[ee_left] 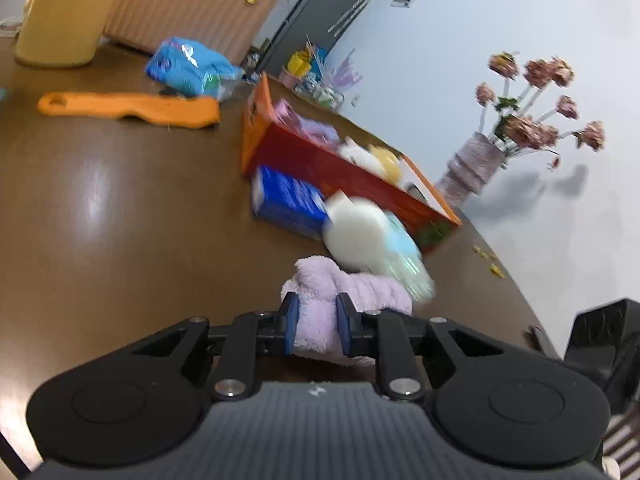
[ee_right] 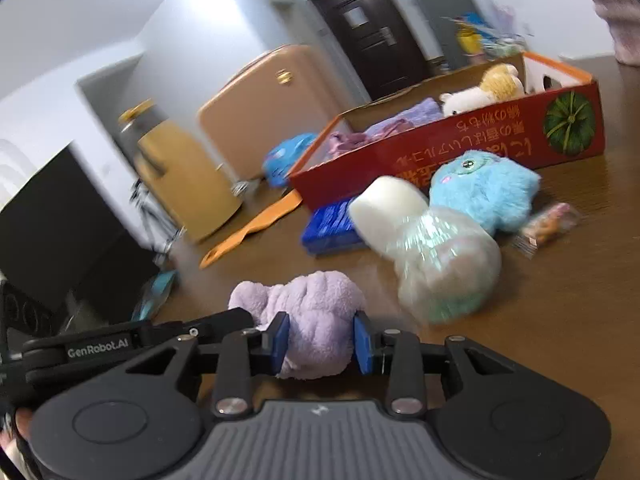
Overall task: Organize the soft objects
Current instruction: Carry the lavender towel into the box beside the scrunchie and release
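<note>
A fluffy lilac cloth [ee_left: 340,292] lies on the brown table, and both grippers grip it. My left gripper [ee_left: 318,326] is shut on one end of it. My right gripper [ee_right: 322,340] is shut on the same lilac cloth [ee_right: 312,312]; the left gripper's black body [ee_right: 120,346] shows at its left. The red-and-orange cardboard box [ee_left: 320,160] holds purple cloths and white and yellow plush toys [ee_right: 484,92]. A blue plush toy [ee_right: 484,192] lies in front of the box [ee_right: 440,148].
A white sponge in shiny wrap [ee_right: 420,236] and a blue packet [ee_left: 286,200] lie by the box. An orange brush [ee_left: 128,110], blue bag [ee_left: 188,66], yellow jar [ee_left: 60,20], pink suitcase [ee_left: 192,4] and a flower vase [ee_left: 472,168] stand around. A snack packet [ee_right: 550,222] lies right.
</note>
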`<state>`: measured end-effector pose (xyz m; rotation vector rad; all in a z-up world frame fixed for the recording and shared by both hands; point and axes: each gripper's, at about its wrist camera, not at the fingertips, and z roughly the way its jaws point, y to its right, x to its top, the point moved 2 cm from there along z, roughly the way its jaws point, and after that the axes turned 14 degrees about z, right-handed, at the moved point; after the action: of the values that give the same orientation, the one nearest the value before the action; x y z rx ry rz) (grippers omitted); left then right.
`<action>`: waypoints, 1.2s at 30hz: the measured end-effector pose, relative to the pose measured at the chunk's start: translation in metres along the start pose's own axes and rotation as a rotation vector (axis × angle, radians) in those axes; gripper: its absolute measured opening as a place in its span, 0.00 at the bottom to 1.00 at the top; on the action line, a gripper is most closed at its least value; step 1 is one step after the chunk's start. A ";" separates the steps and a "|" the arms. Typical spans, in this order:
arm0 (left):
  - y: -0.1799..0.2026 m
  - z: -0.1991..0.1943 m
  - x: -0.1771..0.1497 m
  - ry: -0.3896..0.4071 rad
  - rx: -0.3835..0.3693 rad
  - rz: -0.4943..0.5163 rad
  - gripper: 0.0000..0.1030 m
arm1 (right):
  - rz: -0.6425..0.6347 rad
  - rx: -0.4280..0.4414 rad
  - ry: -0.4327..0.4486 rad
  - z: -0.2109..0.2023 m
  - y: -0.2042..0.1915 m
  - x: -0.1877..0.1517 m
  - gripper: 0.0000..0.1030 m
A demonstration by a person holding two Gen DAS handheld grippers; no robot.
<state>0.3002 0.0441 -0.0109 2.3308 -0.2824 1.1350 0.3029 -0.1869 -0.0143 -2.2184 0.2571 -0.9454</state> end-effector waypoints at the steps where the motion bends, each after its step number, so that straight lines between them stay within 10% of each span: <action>1: 0.009 -0.006 -0.009 -0.013 -0.011 -0.005 0.20 | -0.016 0.009 -0.016 -0.016 0.001 -0.005 0.31; 5: 0.052 -0.022 -0.040 -0.040 0.000 0.081 0.43 | 0.006 0.007 -0.053 -0.070 0.017 -0.024 0.29; 10: 0.086 -0.008 -0.056 -0.088 -0.044 0.152 0.48 | 0.055 -0.023 -0.056 -0.097 0.044 -0.041 0.29; 23: 0.102 0.000 -0.058 -0.103 0.006 0.199 0.36 | 0.111 -0.013 0.045 -0.101 0.068 -0.038 0.37; 29: 0.101 0.006 -0.052 -0.096 -0.009 0.203 0.27 | 0.071 -0.010 0.041 -0.093 0.065 -0.038 0.23; 36: 0.101 0.013 0.026 0.043 -0.089 0.258 0.20 | 0.045 0.070 0.116 -0.103 0.049 0.025 0.21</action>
<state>0.2846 -0.0465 0.0399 2.2348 -0.6192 1.2643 0.2532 -0.2876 0.0166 -2.0889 0.3216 -1.0446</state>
